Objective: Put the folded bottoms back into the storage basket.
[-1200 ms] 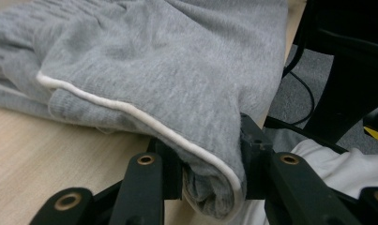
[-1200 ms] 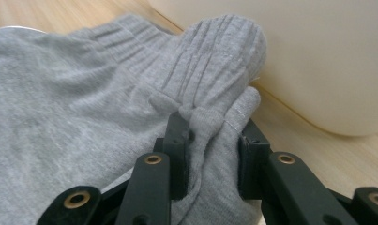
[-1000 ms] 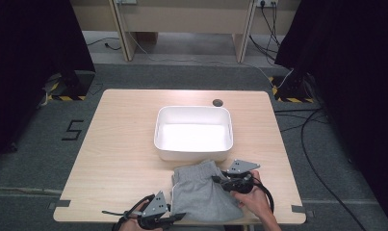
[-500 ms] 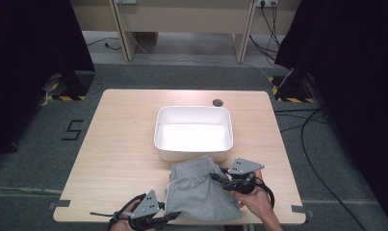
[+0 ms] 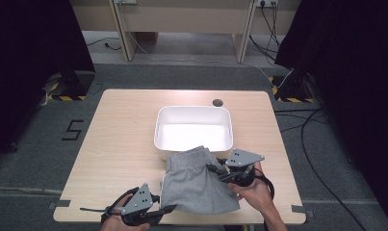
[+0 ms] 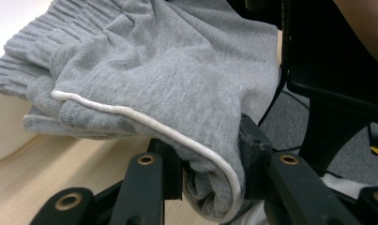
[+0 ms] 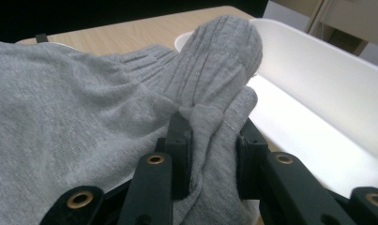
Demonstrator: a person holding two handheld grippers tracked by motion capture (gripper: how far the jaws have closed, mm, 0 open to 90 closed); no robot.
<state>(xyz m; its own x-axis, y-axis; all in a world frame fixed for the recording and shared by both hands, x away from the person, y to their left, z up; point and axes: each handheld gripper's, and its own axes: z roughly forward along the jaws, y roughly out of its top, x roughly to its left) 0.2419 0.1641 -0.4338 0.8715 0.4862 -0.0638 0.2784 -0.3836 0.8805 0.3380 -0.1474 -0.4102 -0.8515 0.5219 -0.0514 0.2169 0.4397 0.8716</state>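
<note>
Tabletop [image 5: 114,134]: pale wood; it carries the white bin and the grey shorts, and both grippers work at the edge nearest the person.
White bin [image 5: 193,131]: open and empty, the landmark here; its near wall is partly covered by the garment.
Grey shorts [image 5: 197,180]: folded, just on the person's side of the bin, the ribbed waistband draped over the bin's near rim and the hem end reaching back toward the tabletop's near edge.
How they should handle: light, soft and limp knit. They will sag and unfold wherever unsupported, so two grips set apart look needed: one at the waistband, one at the hem.
Right gripper [image 5: 219,172]: at the bin-side end of the shorts; its fingers are clamped on a bunch of ribbed waistband.
Left gripper [image 5: 168,209]: at the hem corner farthest from the bin; its fingers are pinched tight on the folded, white-piped hem.
High view: gives the layout of bin, shorts and both hands, but not the contact at the fingers.
Left gripper view: shows the white piping [image 6: 144,124] and hem wedged between the fingers.
Right gripper view: shows the waistband ribs [image 7: 215,65] and the bin's bare inside just beyond.
</note>
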